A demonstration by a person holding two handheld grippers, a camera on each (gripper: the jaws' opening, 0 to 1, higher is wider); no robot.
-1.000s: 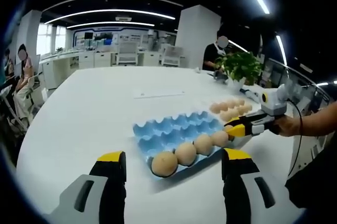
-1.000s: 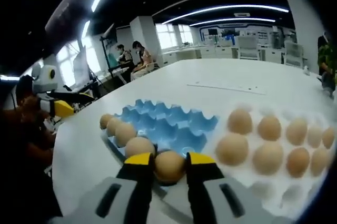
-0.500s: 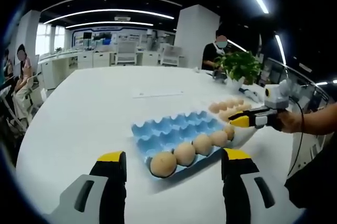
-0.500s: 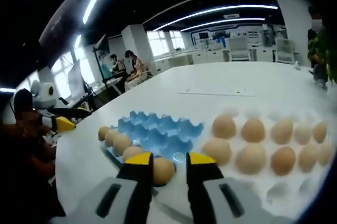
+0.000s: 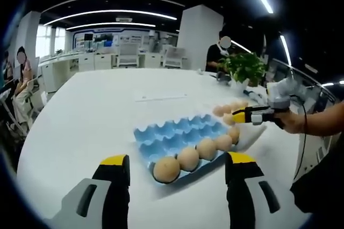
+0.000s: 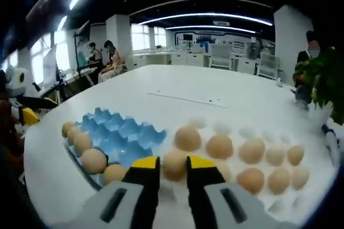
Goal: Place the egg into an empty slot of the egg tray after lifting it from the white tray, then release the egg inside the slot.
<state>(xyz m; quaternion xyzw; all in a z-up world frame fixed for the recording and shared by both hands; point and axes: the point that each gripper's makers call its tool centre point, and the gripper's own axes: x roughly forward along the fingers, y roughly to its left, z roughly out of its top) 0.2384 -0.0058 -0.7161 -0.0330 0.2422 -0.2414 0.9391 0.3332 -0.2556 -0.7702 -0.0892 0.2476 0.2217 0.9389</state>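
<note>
The right gripper (image 6: 167,163) stands narrowly open over the white tray (image 6: 312,197), its jaws either side of an egg (image 6: 175,164) there; whether they touch it I cannot tell. Beside the white tray sits the blue egg tray (image 5: 177,135), five eggs along its near edge. The left gripper (image 5: 177,164) hangs wide open, empty, before the egg tray.

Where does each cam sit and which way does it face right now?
Left gripper view: rides the left gripper, held back from the blue egg tray, facing across the white table; the right gripper and a person's hand enter from the right.
Right gripper view: rides the right gripper, looking over the white tray of eggs; the left gripper shows at the left edge.
Shared: the blue egg tray, the white tray.
</note>
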